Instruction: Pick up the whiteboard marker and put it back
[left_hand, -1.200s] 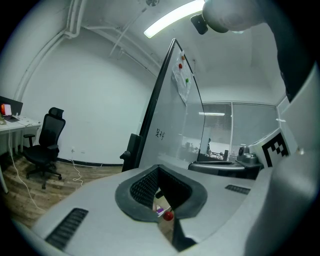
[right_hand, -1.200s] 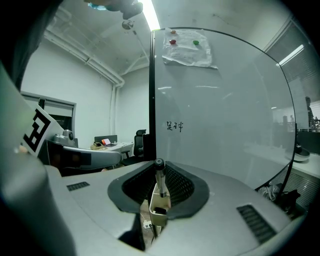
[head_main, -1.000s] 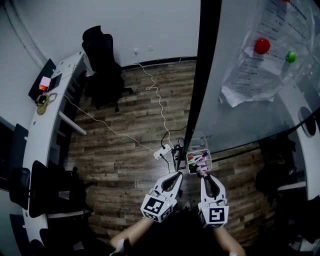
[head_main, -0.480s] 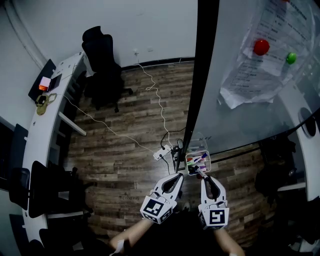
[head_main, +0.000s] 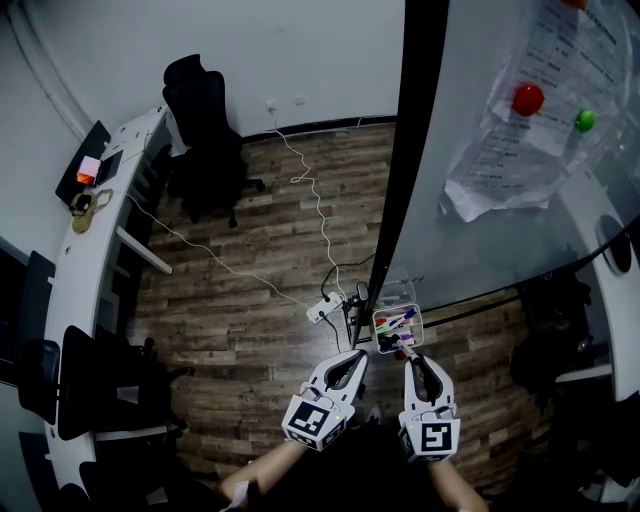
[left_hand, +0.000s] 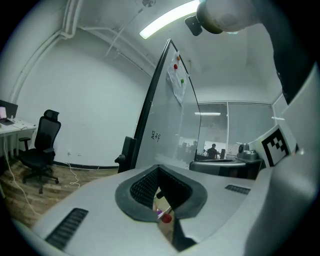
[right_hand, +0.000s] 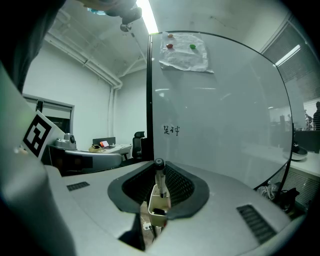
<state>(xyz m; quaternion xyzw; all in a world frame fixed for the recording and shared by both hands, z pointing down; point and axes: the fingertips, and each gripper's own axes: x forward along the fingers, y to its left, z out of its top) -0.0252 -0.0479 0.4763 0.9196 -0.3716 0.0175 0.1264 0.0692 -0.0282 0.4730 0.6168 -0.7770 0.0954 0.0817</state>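
My right gripper (head_main: 411, 360) (right_hand: 159, 189) is shut on a whiteboard marker (right_hand: 160, 177), which stands upright between the jaws with its dark cap on top. Just below and ahead of it is the small marker tray (head_main: 420, 322) (right_hand: 152, 206), holding several coloured markers, at the foot of the whiteboard (head_main: 480, 240) (right_hand: 215, 125). My left gripper (head_main: 352, 357) (left_hand: 160, 192) hangs beside the right one, left of the tray, shut on nothing. Through its jaws I glimpse red and purple marker ends (left_hand: 163, 216).
Papers hang on the board under a red magnet (head_main: 527, 98) and a green magnet (head_main: 585, 120). A power strip (head_main: 323, 306) with trailing cables lies on the wood floor by the board's stand. An office chair (head_main: 205, 120) and a long desk (head_main: 110, 200) stand far left.
Both grippers have stayed almost where they were, drifting slightly nearer me. The right one has kept hold of the marker by the tray.
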